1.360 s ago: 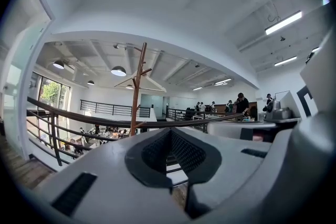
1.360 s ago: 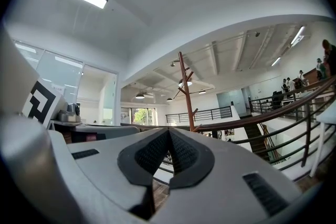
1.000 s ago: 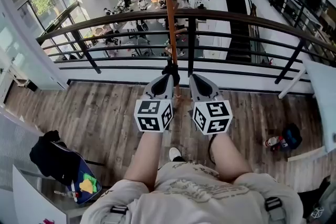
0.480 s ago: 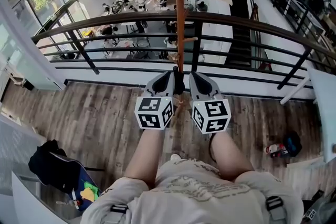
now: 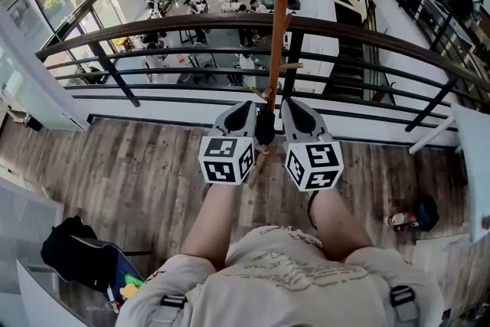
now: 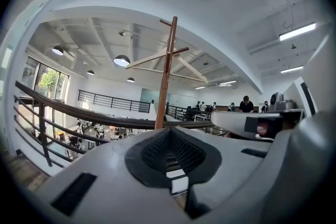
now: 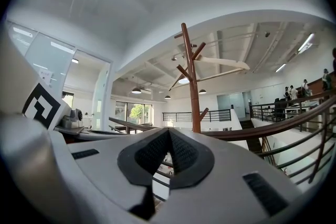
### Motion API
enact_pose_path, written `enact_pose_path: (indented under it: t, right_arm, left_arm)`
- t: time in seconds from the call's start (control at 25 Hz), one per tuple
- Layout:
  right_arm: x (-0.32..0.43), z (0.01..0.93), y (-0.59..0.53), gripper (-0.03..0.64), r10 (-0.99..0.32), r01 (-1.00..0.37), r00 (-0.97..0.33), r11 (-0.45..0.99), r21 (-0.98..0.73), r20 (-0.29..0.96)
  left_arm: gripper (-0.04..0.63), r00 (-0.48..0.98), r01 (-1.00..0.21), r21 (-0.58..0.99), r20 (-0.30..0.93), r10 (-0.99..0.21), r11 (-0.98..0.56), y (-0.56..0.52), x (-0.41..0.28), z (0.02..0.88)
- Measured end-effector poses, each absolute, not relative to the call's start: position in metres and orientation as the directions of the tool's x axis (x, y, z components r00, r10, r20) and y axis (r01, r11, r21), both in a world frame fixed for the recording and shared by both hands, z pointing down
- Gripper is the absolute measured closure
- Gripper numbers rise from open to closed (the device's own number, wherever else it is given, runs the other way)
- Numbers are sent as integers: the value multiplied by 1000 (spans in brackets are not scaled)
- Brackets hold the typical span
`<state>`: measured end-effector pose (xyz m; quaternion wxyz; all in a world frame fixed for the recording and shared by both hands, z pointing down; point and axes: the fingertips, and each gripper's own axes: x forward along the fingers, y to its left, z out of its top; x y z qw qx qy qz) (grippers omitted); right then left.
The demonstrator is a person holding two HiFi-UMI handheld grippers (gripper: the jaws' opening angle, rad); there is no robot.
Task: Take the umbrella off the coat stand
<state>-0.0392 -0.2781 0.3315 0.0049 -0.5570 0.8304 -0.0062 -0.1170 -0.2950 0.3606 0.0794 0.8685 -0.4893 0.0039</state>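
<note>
A slim brown wooden coat stand (image 5: 277, 27) with angled pegs rises at the far edge of the grey-brown plank floor (image 5: 138, 172), just beside the black metal railing (image 5: 153, 27). The small black umbrella (image 5: 265, 128) (a dark bundle, mostly hidden) hangs low against the pole, between the two gripper noses. The grey left gripper (image 5: 243, 109) and grey right gripper (image 5: 289, 107) flank the pole, each with jaws pressed together on nothing (their own views confirm it).
</note>
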Motion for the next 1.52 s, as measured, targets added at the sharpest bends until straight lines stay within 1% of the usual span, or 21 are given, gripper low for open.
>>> enact_pose_path:
  t: [0.2,0.4,0.56,0.8,1.04,1.16,1.32,1.4,1.52]
  right_arm:
    - [-34,346,-305,615,-930,-930,-367,367,-10,21]
    - [-17,358,-322,615,-932,-933,-360,360,-10,46]
    - [-2,368,-341,615,-931,-933,-360,359,-17,59]
    - [8,388,-370,615,-914,-918,-396,397,-10,86]
    - [27,403,-396,615,-897,-904,-426,428,-7,121]
    - [37,414,-407,615,-891,-901,-431,434,-10,144]
    - [45,420,-416,615,-877,-890,-451,456,-6,164]
    - [50,423,-418,615,-875,-889,-452,459,0,172]
    - [61,429,-424,615,-878,-892,-443,451,3,182]
  left_arm:
    - [591,529,-845,154,99,-843,-513,-323,-115,378]
    - [591,534,-843,164,140,-834,-512,-341,-101,398]
    - [591,511,-857,172,154,-845,-487,-358,-100,416]
    - [591,494,-867,197,209,-844,-458,-384,-97,470]
    - [591,499,-863,206,199,-843,-462,-409,-78,499]
    - [591,455,-889,168,201,-868,-427,-419,-70,511]
    - [549,292,-955,20,204,-934,-294,-431,-73,523]
    - [531,247,-968,17,211,-946,-250,-435,-74,533]
    - [514,237,-971,44,228,-944,-233,-443,-66,547]
